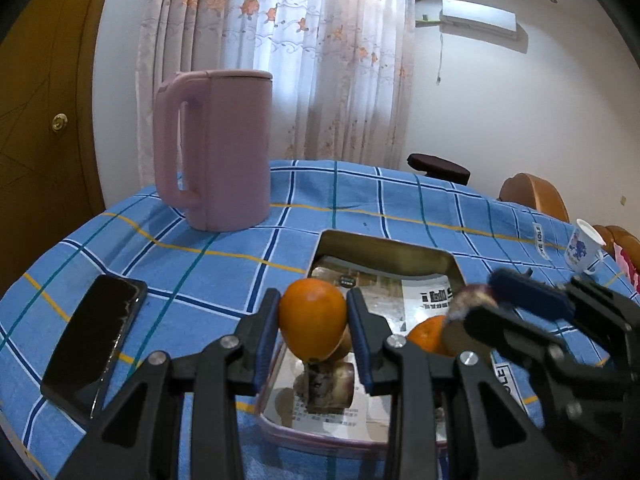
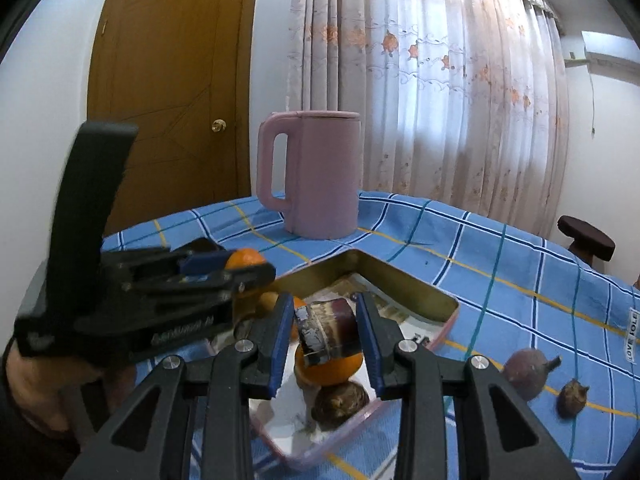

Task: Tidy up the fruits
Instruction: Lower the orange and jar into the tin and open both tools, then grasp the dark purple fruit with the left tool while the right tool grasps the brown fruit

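left gripper (image 1: 313,322): we pinch an orange (image 1: 312,318) above the tin tray (image 1: 384,244) | right gripper (image 2: 324,334): we clamp a purple fruit chunk (image 2: 328,332) above it

A home room: floral curtains (image 2: 420,80) and a wooden door (image 2: 168,100) behind the pink kettle (image 2: 316,176) on the checked-cloth bench (image 1: 360,200).

Daylight glows through the curtain (image 1: 288,60), fisheye bends the edges, and the moving right tool (image 1: 472,308) blurs
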### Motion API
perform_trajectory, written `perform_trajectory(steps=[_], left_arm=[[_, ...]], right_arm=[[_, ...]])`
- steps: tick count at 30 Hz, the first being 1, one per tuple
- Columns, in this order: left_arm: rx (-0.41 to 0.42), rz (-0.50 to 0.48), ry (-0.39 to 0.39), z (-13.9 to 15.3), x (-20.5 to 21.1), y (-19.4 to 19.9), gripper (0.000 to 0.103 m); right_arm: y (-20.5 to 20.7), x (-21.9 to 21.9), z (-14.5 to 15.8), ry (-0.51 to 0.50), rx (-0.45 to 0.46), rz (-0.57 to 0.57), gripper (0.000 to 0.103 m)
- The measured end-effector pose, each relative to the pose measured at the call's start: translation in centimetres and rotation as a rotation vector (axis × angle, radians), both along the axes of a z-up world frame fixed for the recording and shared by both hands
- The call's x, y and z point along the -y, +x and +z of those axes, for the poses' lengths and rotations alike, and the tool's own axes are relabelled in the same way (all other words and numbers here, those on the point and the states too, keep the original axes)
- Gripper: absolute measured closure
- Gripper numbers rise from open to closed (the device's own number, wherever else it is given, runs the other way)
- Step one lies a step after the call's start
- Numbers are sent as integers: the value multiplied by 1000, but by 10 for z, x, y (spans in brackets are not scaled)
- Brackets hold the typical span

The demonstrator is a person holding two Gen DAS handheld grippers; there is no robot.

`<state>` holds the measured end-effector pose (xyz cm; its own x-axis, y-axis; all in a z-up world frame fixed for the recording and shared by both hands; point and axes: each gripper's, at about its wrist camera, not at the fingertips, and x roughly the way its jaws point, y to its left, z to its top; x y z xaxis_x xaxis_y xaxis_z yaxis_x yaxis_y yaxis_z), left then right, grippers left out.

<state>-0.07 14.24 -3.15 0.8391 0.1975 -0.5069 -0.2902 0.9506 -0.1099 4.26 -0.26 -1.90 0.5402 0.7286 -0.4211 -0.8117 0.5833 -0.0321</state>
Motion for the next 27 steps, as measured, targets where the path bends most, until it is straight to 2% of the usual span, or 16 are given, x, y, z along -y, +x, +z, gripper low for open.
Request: perform_trajectory(steps=[6,12,15,17,18,20,22,25,27], left_arm=[[7,-8,-9,1,-2,-2,67],[2,2,-35,-2,-10,-2,67],[15,-12,-24,2,-5,-3,66],[20,-29,-19,4,-2,-2,64],[19,-38,-14,4,1,-1,61],[8,-43,-3,3,5,2,48],[0,-56,-1,2,8,4,47],[0,-56,13,4,15,6,33],[9,-68,17,8,22,7,31]], right_arm=[[0,-3,2,20,-29,28,69],[-16,-15,-18,-90,-9,81,69],[-11,-7,-15,-68,-32,77,66],[-6,0,-13,-66,-24,40,61],[-4,5,-13,-59,-31,35,61],[1,15,-12,-47,-57,19,60],[4,26,-12,-43,-58,-9,60],[7,49,-12,-50,-42,-54,54],[12,67,-12,-52,-38,-97,53]])
